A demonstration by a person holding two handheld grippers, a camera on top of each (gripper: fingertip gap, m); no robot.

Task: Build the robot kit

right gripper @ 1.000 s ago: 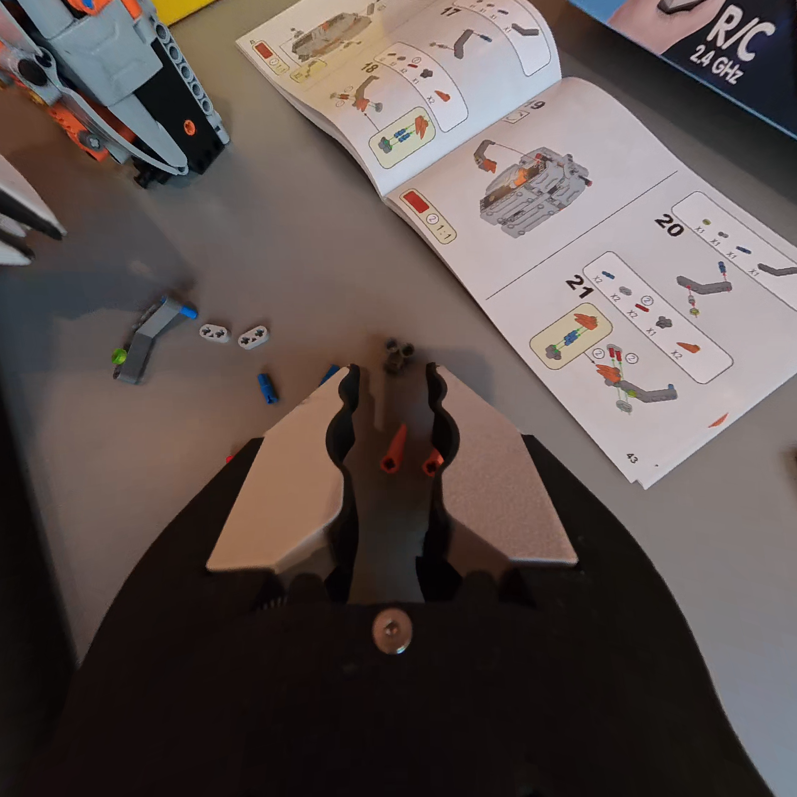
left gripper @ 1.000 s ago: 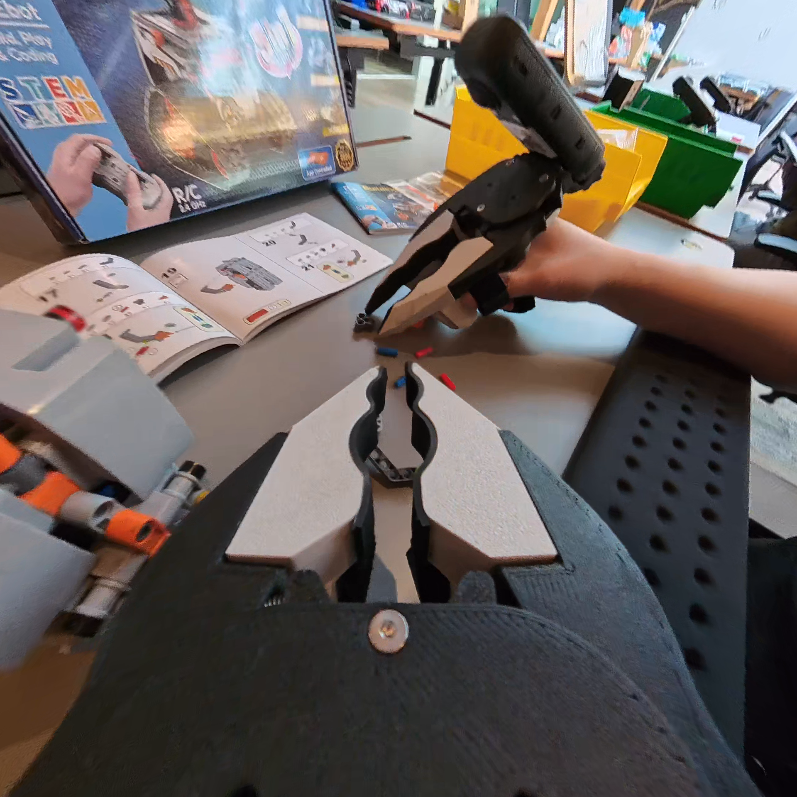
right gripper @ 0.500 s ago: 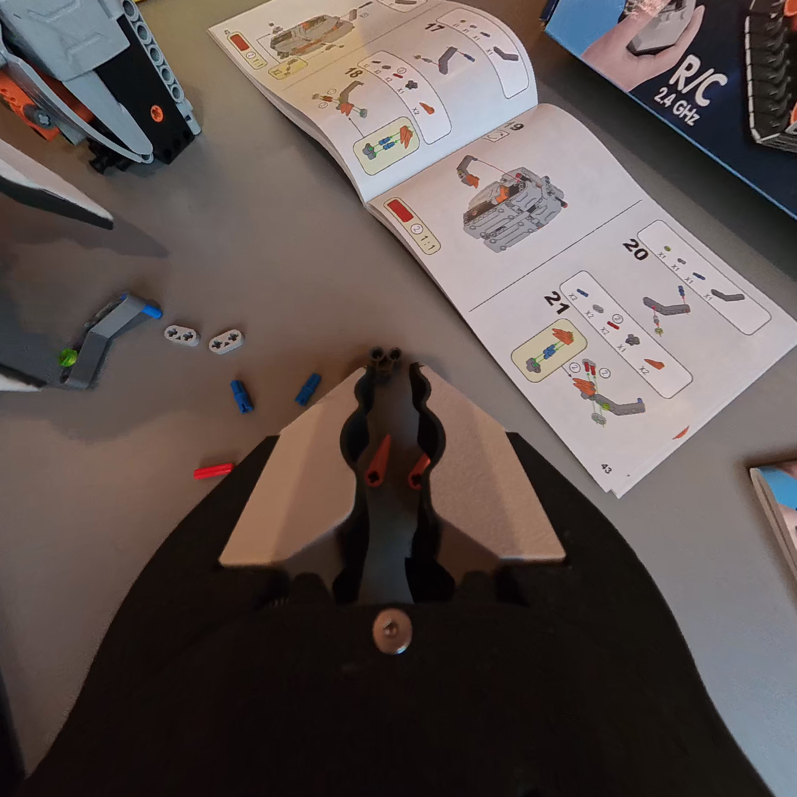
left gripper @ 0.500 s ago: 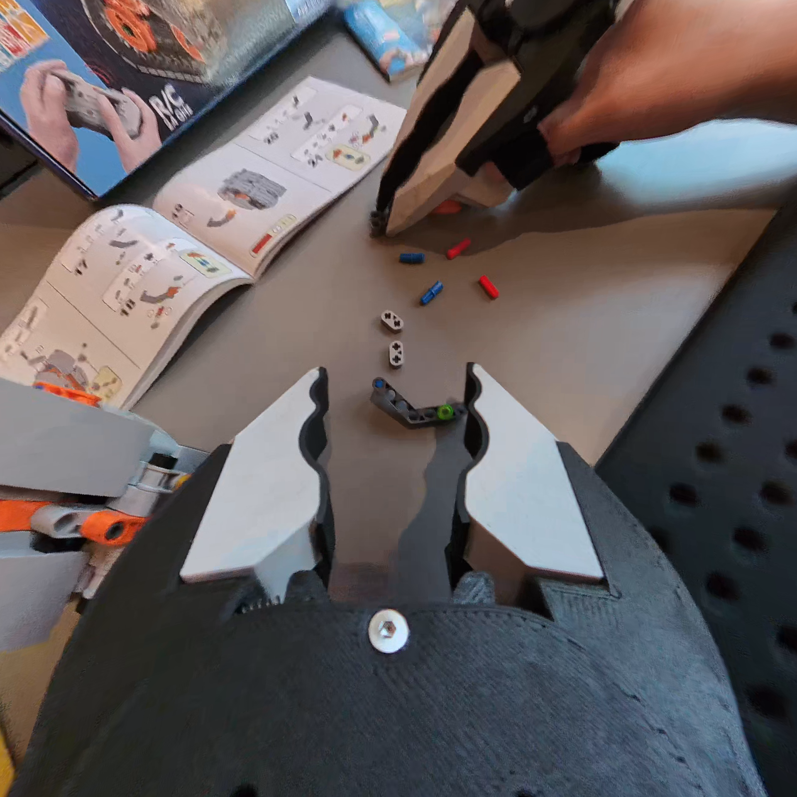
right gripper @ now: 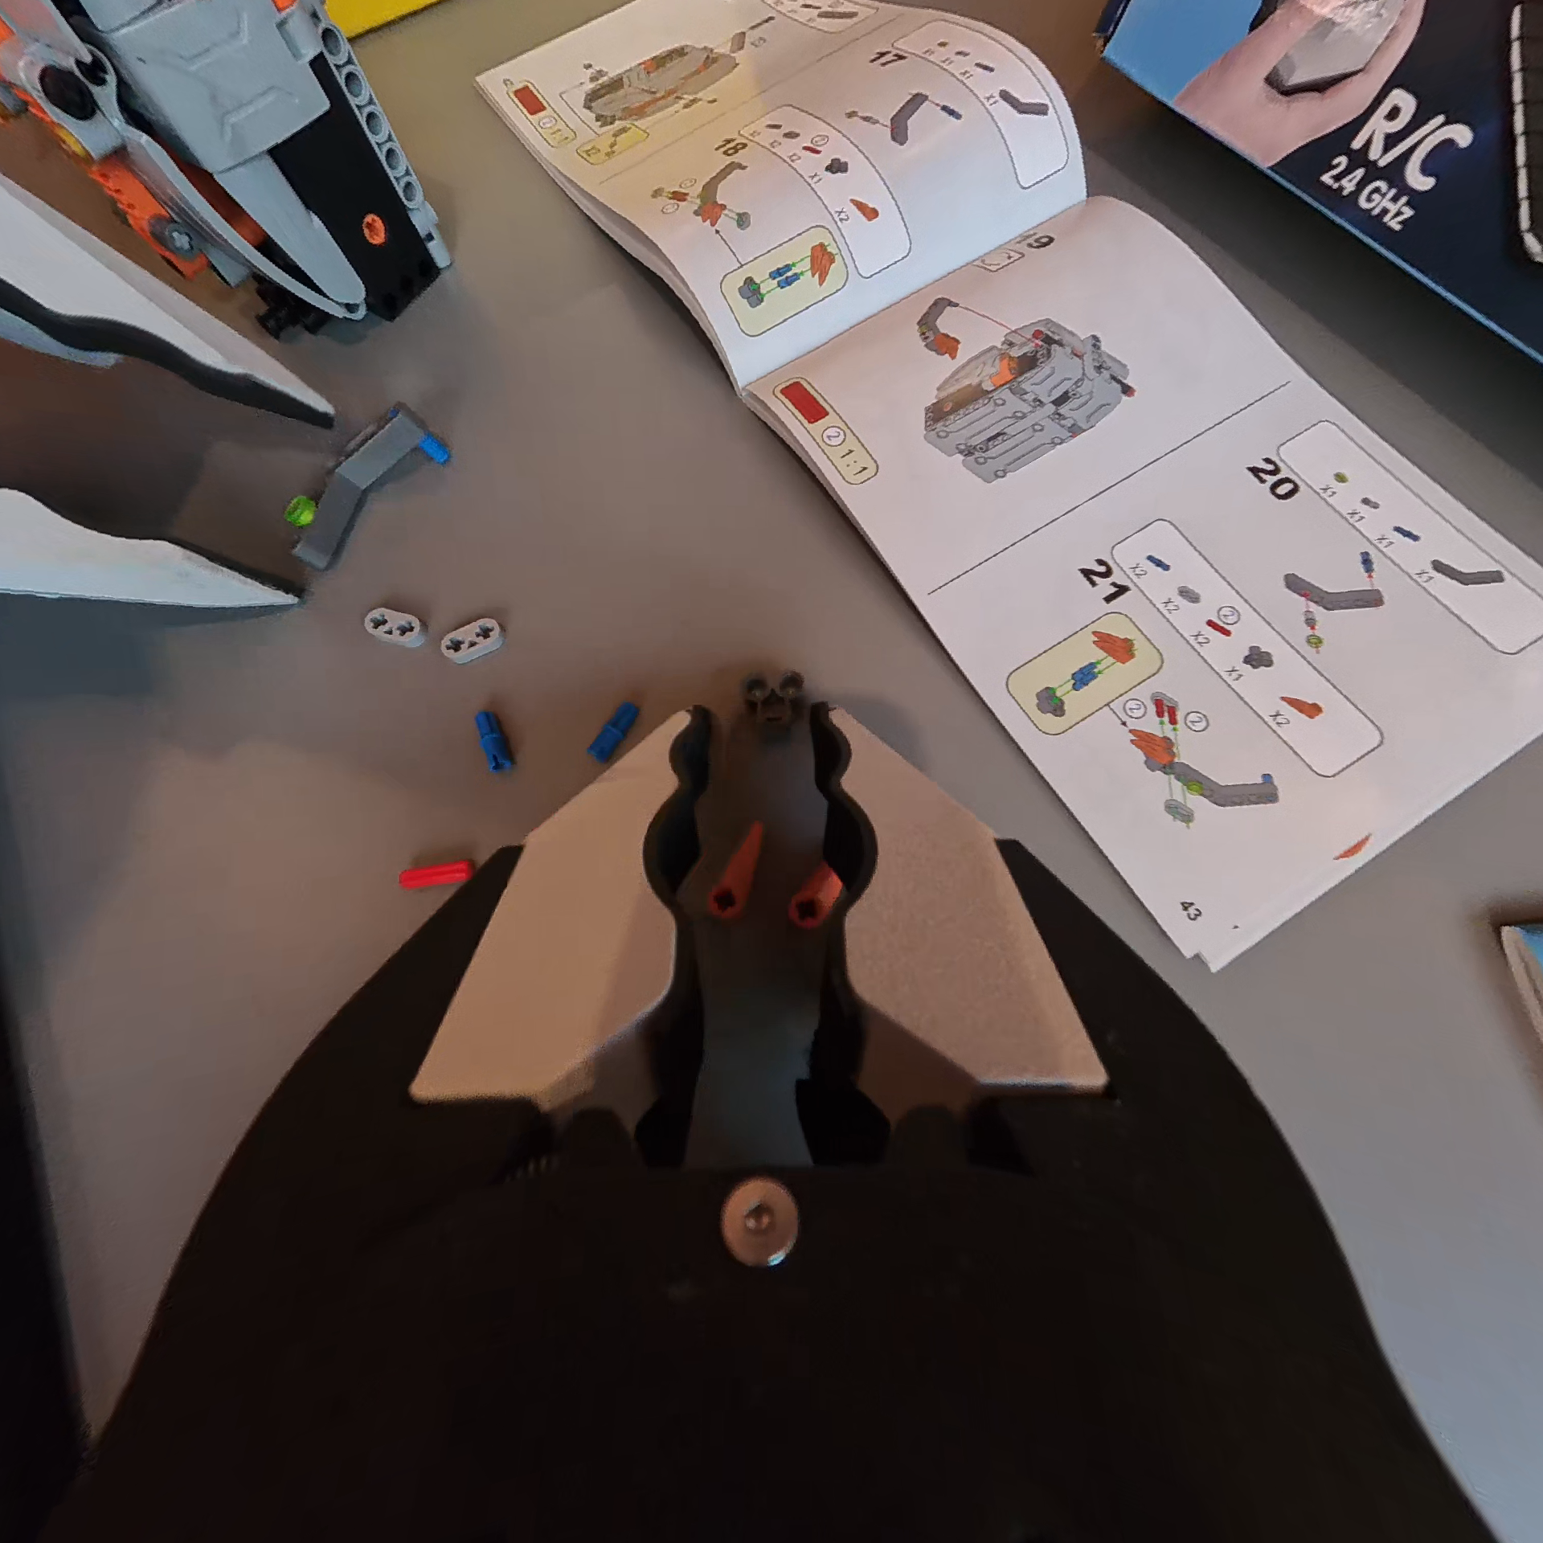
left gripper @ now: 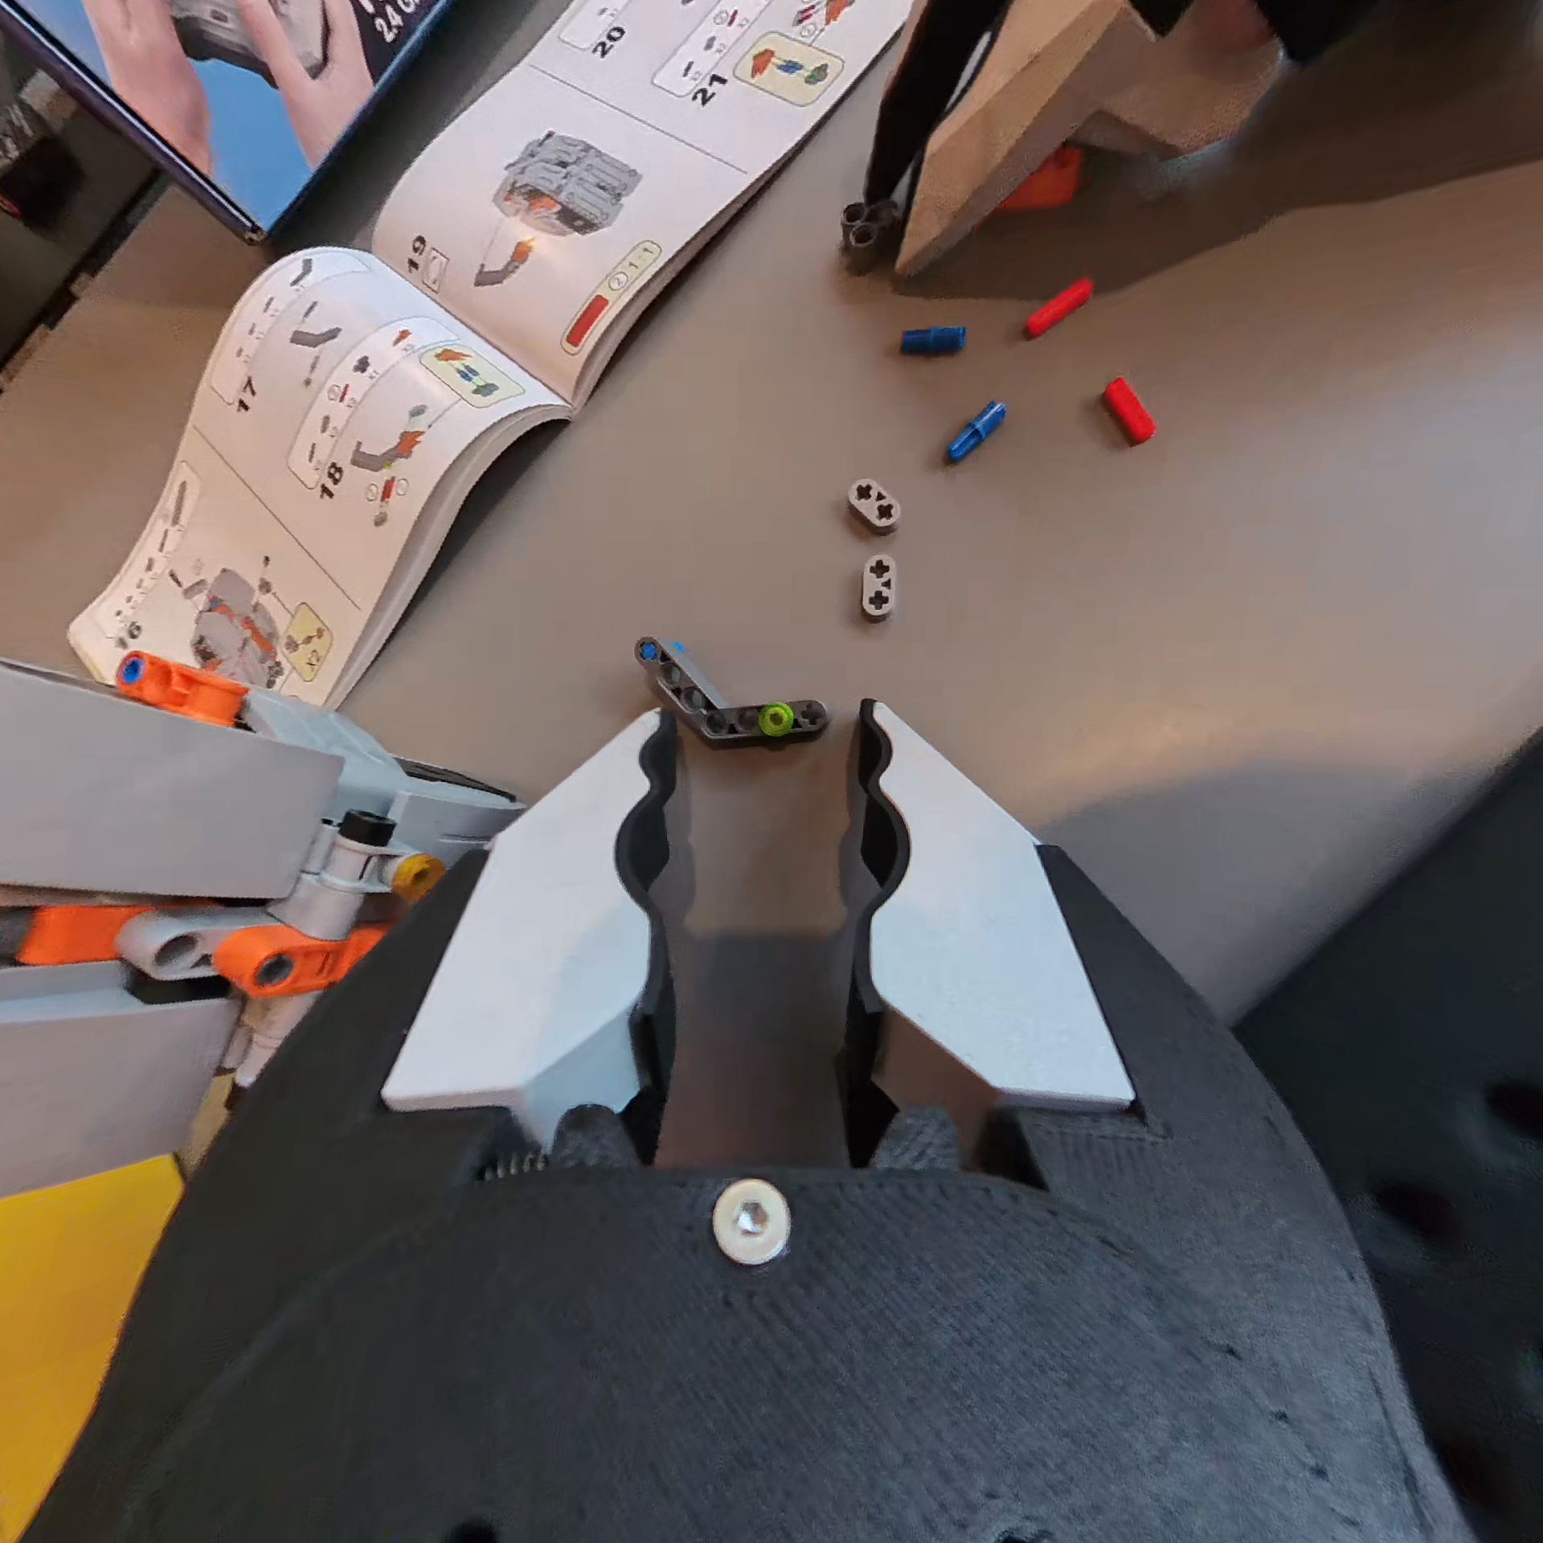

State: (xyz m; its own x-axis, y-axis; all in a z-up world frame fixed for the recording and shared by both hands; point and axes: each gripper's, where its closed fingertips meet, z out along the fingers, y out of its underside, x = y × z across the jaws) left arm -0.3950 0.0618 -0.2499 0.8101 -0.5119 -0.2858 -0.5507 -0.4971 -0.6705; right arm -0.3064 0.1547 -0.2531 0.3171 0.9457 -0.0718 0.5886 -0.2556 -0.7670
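The left gripper (left gripper: pixel 760 718) tilts down at the grey table (left gripper: pixel 1169 668), jaws spread, its tips just short of a bent dark beam (left gripper: pixel 718 705) (a green bush sits in it). Beyond lie two pale links (left gripper: pixel 875 547) and blue pins (left gripper: pixel 973 430). The right gripper (right gripper: pixel 764 710), jaws nearly together, pinches a dark connector (right gripper: pixel 772 693) beside the open booklet (right gripper: pixel 1044 417).

There were two blue pins (left gripper: pixel 933 340), two red pins (left gripper: pixel 1129 409), two grey connectors (left gripper: pixel 874 506), and seemingly two orange cones (right gripper: pixel 738 871) at six o'clock.
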